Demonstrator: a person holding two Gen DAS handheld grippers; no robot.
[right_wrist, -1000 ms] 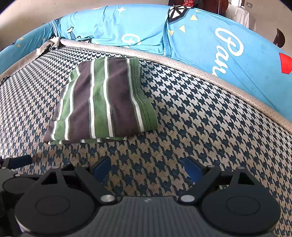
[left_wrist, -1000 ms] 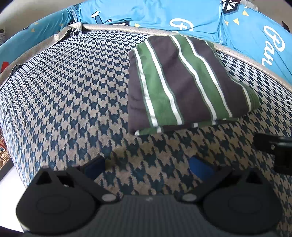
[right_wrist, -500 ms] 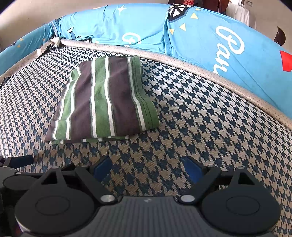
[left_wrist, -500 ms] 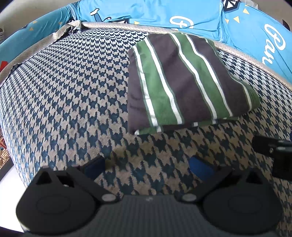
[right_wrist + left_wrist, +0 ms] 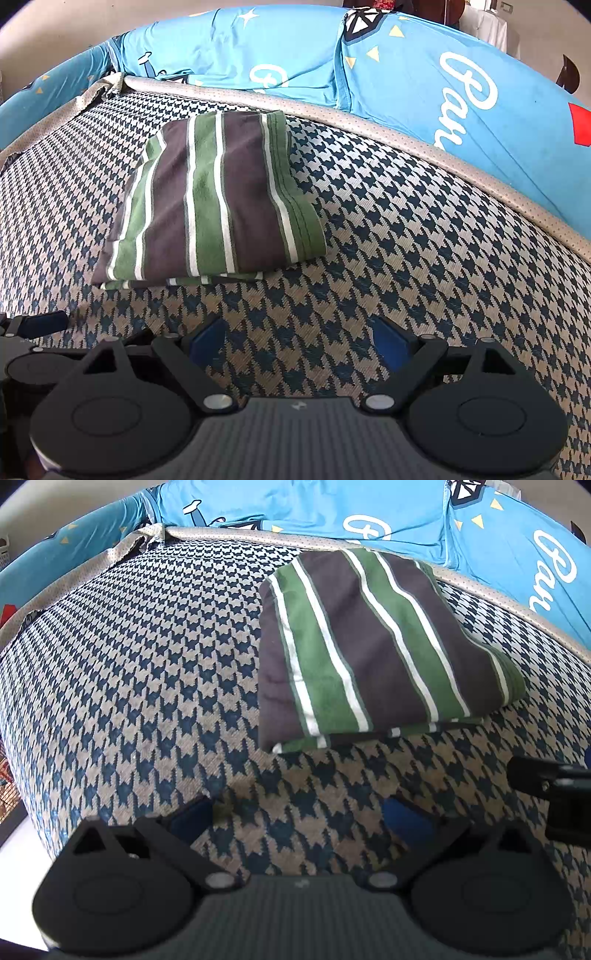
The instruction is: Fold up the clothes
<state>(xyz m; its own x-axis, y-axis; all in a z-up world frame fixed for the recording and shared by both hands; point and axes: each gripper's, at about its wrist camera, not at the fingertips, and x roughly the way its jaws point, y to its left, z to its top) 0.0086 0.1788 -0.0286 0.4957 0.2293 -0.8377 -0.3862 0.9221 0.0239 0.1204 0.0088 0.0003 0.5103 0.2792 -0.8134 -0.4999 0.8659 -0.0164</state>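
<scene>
Left wrist view: The left tool [image 5: 297,814] stands wide open and holds nothing; only the cushion [image 5: 129,672] shows between its blue pads. The shirt [image 5: 373,646] lies folded just ahead of the pads, apart from them, with its far edge near the cushion's beige piping. Risk, as a judgement: a low pass toward the shirt could catch the stacked front edges, where lower layers peek out, and peel the top layer back. A one-sided pinch would drag the whole stack askew, since soft knit slides easily on the woven cover.

Right wrist view: The right tool [image 5: 299,339] is likewise wide open and empty, over bare cushion. The shirt sits ahead and to the left, well clear of the pads. Its bands run dark brown and green with thin white stripes. The shape is a compact rectangle, the right hem neat, and the left side slightly tapered. A finger of the left tool shows at the left edge. Blue printed pillows [image 5: 424,74] line the back.
</scene>
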